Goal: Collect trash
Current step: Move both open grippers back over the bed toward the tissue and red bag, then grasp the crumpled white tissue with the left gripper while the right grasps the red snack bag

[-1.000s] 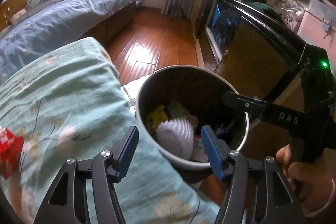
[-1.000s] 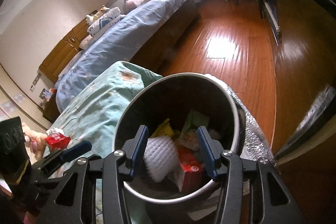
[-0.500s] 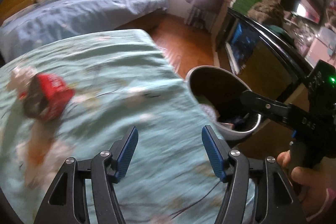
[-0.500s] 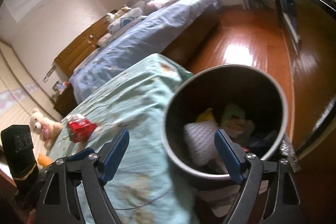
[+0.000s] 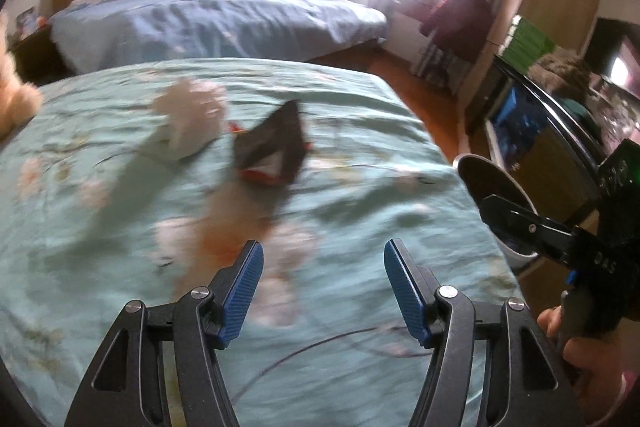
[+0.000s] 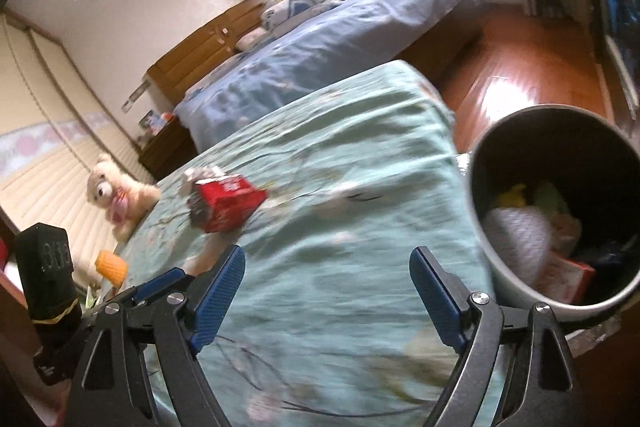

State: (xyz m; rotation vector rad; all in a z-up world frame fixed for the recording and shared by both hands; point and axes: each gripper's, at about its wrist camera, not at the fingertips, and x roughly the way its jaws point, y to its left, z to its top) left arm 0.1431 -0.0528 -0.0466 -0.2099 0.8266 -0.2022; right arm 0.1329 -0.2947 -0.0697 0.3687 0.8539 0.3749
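Left gripper [image 5: 323,283] sits at the bottom centre of its own view, jaws parted, nothing between the blue pads, only teal floral bedspread [image 5: 120,227] beneath. Right gripper [image 6: 327,283] is spread wider at the bottom of its view and equally empty. Moving outward: the red carton [image 6: 224,203] lies on the bedspread left of centre in the right view, plainly red there; the left view, blurred, shows the same carton [image 5: 272,151] at centre by its dark open end, with crumpled white paper [image 5: 192,115] just beside it on the left. The trash bin [image 6: 560,219] fills the right edge of the right view, with 1 white foam net and wrappers inside; the left view catches only its rim [image 5: 496,183], half hidden behind the other tool. Only the right view shows the teddy bear [image 6: 116,199] at mid-left.
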